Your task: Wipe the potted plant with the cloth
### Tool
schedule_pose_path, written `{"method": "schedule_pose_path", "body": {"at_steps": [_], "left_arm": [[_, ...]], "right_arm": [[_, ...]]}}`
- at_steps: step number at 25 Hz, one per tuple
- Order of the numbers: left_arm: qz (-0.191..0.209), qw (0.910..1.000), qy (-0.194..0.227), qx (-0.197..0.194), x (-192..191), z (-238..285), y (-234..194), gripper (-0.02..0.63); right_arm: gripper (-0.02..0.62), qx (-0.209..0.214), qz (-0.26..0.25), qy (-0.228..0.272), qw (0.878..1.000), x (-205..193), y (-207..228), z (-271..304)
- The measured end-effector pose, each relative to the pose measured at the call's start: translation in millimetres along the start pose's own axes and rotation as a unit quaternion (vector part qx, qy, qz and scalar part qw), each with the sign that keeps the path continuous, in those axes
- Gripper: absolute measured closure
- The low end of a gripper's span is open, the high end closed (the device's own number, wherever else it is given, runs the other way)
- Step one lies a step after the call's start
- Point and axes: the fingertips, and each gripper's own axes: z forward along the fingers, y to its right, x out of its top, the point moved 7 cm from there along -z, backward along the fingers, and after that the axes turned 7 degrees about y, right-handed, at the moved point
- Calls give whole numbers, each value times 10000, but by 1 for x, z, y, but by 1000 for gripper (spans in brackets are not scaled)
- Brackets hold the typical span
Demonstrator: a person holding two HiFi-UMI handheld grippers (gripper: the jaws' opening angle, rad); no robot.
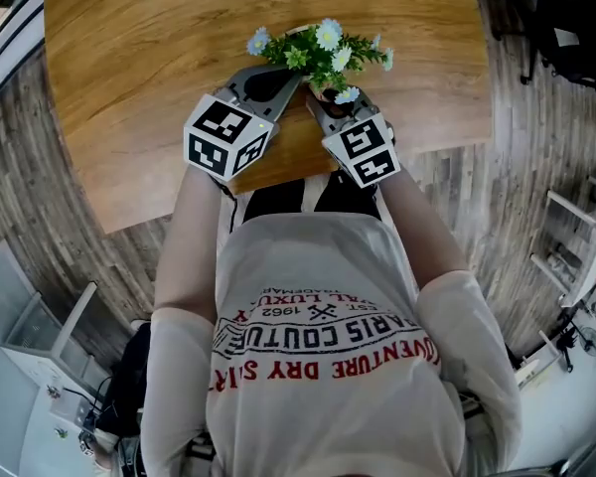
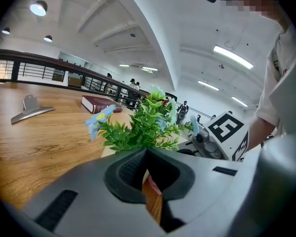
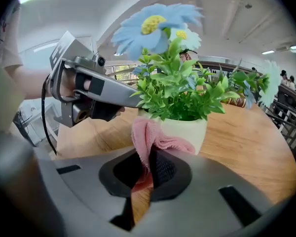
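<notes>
A potted plant (image 1: 318,53) with green leaves and pale blue flowers stands near the front edge of the wooden table (image 1: 129,68). Its cream pot (image 3: 187,130) fills the middle of the right gripper view. My right gripper (image 3: 150,157) is shut on a pink cloth (image 3: 148,137), which is bunched against the pot's near wall. My left gripper (image 2: 147,154) is shut, with its tips at the pot's rim under the leaves (image 2: 138,127). Whether it pinches the rim is hidden. In the head view, the left gripper (image 1: 293,80) and right gripper (image 1: 316,102) flank the plant.
A dark red book (image 2: 101,103) and a metal clip (image 2: 32,110) lie farther back on the table. The table's front edge (image 1: 278,182) runs just under both marker cubes. White shelving (image 1: 40,331) stands on the floor at the lower left.
</notes>
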Motion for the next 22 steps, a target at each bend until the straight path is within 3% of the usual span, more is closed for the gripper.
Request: {"method": "schedule_pose_path", "body": {"at_steps": [16,18,22], "left_arm": [[-432,9988,-17,-210,-8,-7,-3,591],[-553,9984,0,-122,-11,-9,-5,591],[-304,9994,145,84,-8,-12,-2,591]], "right_arm": [[555,600,280,234,9975,5,-24,15],[555,577,283,206,9977,2,-23,9],[557,266,382,185,9987,-5,-6,-17]]}}
